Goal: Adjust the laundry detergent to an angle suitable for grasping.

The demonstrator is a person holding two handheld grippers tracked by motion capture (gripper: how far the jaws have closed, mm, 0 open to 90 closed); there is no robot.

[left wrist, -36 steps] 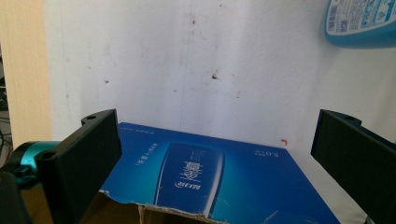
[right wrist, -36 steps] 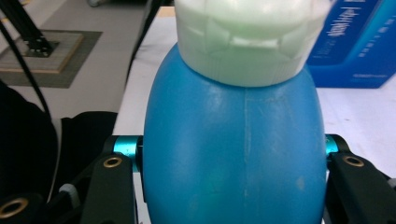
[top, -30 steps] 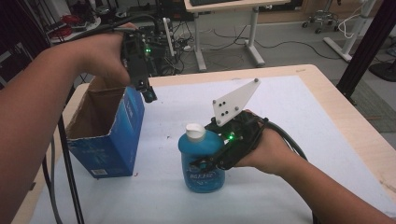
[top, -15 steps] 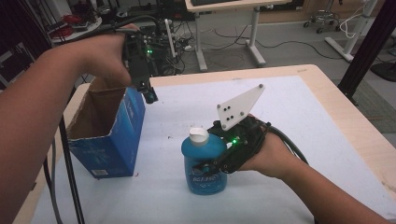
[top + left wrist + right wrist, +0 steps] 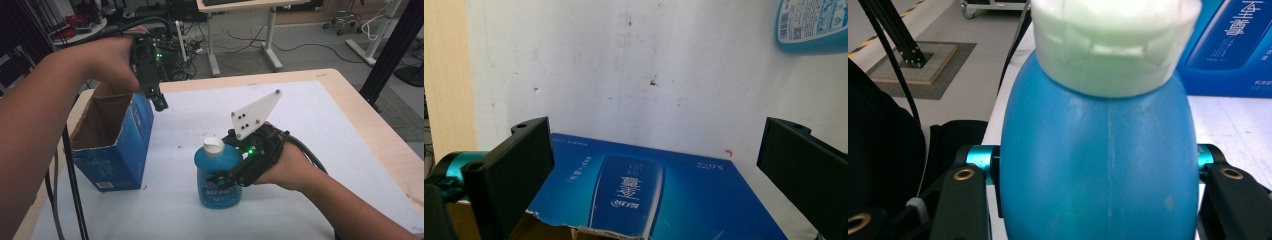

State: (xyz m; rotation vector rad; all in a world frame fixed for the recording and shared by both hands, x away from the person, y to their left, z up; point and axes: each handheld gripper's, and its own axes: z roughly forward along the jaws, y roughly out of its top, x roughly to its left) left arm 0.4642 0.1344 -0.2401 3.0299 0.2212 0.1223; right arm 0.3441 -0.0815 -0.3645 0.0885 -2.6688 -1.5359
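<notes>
**Bottle gripped upright, box waiting beside it**

The right gripper (image 5: pixel 235 172) comes in from the near right and has its fingers (image 5: pixel 965 200) clamped on either side of the blue bottle (image 5: pixel 218 172), just under the shoulder. The bottle stands upright on the white sheet of the table (image 5: pixel 320 115), a little toward the near edge and roughly midway between left and right, with its white cap (image 5: pixel 214 145) on top. Holding it low on the shoulder, across the widest part, likely keeps the rounded body from slipping out and leaves the cap clear. In the right gripper view the bottle sits squarely between the two fingers, so the grip looks centred rather than skewed.

The open box (image 5: pixel 112 142) stands near the table's left edge, apart from the bottle, mouth up, with a torn upper rim. The left gripper (image 5: pixel 156 100) hangs above the box's right wall, toward the far edge, with its fingers (image 5: pixel 509 175) spread wide and nothing between them. The left gripper view looks down past the printed blue side of the box to the sheet. It seems poised to steady the box by its rim, since a light carton could tip or slide when something is lowered in.

Judging by this layout, the bottle is meant for the box and has yet to be lifted.
</notes>
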